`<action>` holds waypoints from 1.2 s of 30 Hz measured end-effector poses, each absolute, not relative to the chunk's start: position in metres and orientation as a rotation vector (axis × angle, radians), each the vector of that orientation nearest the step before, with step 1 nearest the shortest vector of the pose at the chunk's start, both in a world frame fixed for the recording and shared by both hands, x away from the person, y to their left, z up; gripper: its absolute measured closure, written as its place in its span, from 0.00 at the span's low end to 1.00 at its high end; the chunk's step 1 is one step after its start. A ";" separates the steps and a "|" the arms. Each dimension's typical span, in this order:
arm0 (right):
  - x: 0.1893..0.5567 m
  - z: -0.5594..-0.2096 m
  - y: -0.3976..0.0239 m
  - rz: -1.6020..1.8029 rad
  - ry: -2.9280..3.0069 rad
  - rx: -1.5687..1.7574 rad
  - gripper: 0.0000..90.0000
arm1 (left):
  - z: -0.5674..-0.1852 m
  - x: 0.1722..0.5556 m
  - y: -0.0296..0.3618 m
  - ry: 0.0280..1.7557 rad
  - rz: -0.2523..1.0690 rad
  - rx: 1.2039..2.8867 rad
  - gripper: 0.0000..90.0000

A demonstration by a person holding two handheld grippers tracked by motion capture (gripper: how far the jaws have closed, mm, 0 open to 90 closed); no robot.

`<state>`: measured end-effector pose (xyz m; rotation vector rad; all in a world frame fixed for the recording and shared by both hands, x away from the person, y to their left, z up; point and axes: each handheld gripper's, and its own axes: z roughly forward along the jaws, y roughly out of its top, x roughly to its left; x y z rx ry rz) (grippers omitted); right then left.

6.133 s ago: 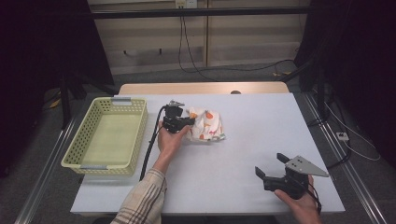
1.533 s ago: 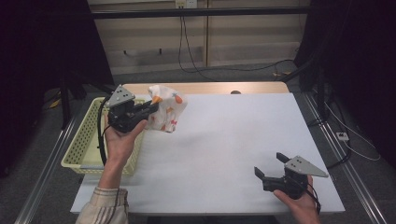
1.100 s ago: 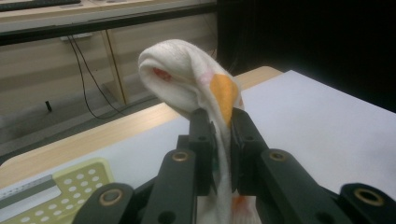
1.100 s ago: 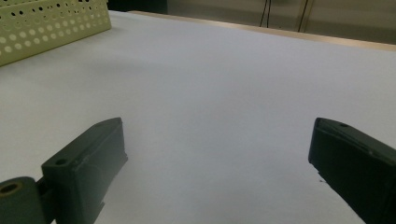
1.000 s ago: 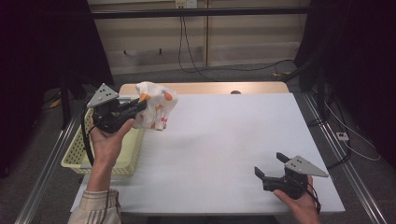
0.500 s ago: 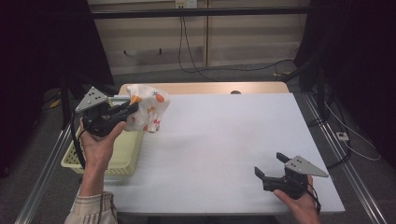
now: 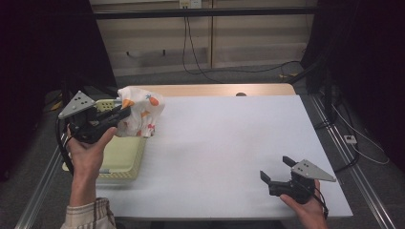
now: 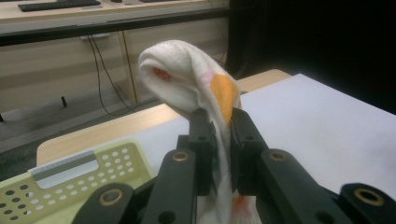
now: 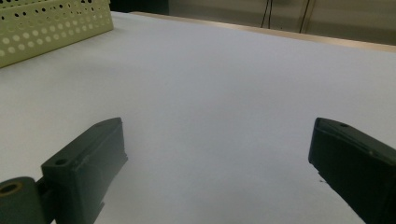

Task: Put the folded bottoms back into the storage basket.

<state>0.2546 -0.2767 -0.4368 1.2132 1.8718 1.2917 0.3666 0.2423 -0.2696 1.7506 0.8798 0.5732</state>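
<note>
My left tool (image 7: 114, 116) is pinching a white cloth with orange and red prints (image 7: 141, 114) between its pressed-together jaws, and I am holding it in the air above the right rim of the yellow-green perforated basket (image 7: 119, 162) at the desk's left edge. In the left tool's own view the cloth (image 8: 205, 93) is draping over and down between the jaws. I judge that I am carrying the cloth to the basket; next I need to bring it over the basket's middle, lower it, and let go. My right tool (image 7: 282, 174) is resting spread and empty near the white desk's (image 7: 229, 143) near right corner.
</note>
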 end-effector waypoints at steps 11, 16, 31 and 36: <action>0.254 -0.437 -0.276 1.287 1.873 1.213 0.04 | -0.264 0.359 0.263 0.904 0.637 1.726 0.91; 0.254 -0.437 -0.277 1.288 1.872 1.214 0.04 | -0.266 0.360 0.272 0.928 0.643 1.721 0.91; 0.254 -0.437 -0.277 1.286 1.874 1.214 0.04 | -0.275 0.360 0.288 0.987 0.667 1.754 0.91; 0.254 -0.437 -0.277 1.286 1.874 1.213 0.04 | -0.287 0.370 0.292 1.030 0.651 1.769 0.91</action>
